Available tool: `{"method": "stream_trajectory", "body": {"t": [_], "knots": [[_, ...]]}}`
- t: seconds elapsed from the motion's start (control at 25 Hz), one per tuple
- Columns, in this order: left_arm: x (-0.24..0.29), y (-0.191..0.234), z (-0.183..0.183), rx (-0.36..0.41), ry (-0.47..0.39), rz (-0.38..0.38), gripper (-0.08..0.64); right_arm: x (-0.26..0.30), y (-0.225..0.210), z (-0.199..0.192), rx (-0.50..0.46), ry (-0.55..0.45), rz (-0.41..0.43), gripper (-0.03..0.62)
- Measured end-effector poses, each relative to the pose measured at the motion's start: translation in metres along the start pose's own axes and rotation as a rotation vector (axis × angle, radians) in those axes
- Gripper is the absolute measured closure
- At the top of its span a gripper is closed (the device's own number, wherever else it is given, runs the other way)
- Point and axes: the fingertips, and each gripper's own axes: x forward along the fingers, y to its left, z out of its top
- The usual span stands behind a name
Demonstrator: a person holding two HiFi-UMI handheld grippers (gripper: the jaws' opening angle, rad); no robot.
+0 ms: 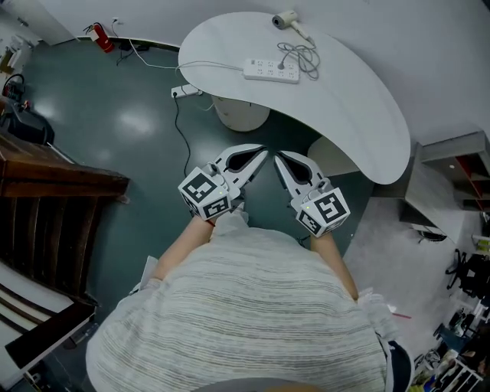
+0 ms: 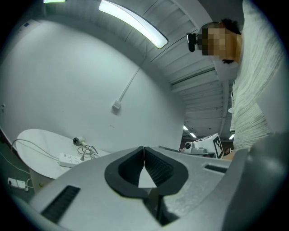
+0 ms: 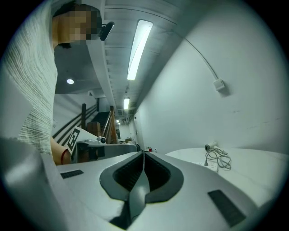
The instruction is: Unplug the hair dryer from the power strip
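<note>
Head view: sits above your shoulders, facing steeply down, with the white table far ahead. Both gripper views ride low and face level along their jaws, well short of that table. All three share the table and the hair dryer.

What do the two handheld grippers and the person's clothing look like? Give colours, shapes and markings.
Both the left gripper and right gripper have pale grey shells tapering to jaws lined with black ribbed pads. Each carries a cube with black-and-white square markers. No cables show. The person wears a pale, finely striped knit top.
</note>
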Motion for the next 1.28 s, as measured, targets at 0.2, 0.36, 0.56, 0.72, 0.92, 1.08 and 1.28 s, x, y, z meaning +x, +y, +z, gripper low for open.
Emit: {"method": "stream_trajectory", "body": {"t": [0.2, 0.36, 0.56, 0.72, 0.92, 1.08, 1.28], "knots": [[0.01, 0.04, 0.011, -0.009, 0.01, -0.011, 0.552, 0.034, -0.023, 0.002, 0.012, 0.01, -0.019, 0.565], [0.014, 0.07, 0.018, -0.004, 0.014, -0.018, 0.552, 0.061, -0.038, 0.0, 0.022, 0.013, -0.026, 0.566], [0.012, 0.102, 0.027, -0.012, 0.012, -0.03, 0.552, 0.093, -0.044, 0.006, -0.004, 0.022, -0.031, 0.566], [0.015, 0.12, 0.031, -0.025, 0.003, -0.037, 0.552, 0.109, -0.047, 0.006, -0.028, 0.045, -0.026, 0.566], [0.022, 0.136, 0.033, -0.038, 0.006, -0.044, 0.552, 0.125, -0.064, 0.008, -0.035, 0.063, -0.027, 0.565], [0.031, 0.152, 0.032, -0.04, 0.008, -0.039, 0.552, 0.136, -0.084, 0.002, -0.028, 0.074, -0.027, 0.565], [0.05, 0.181, 0.028, -0.044, 0.034, -0.013, 0.552, 0.154, -0.116, -0.003, -0.008, 0.088, -0.019, 0.566]]}}
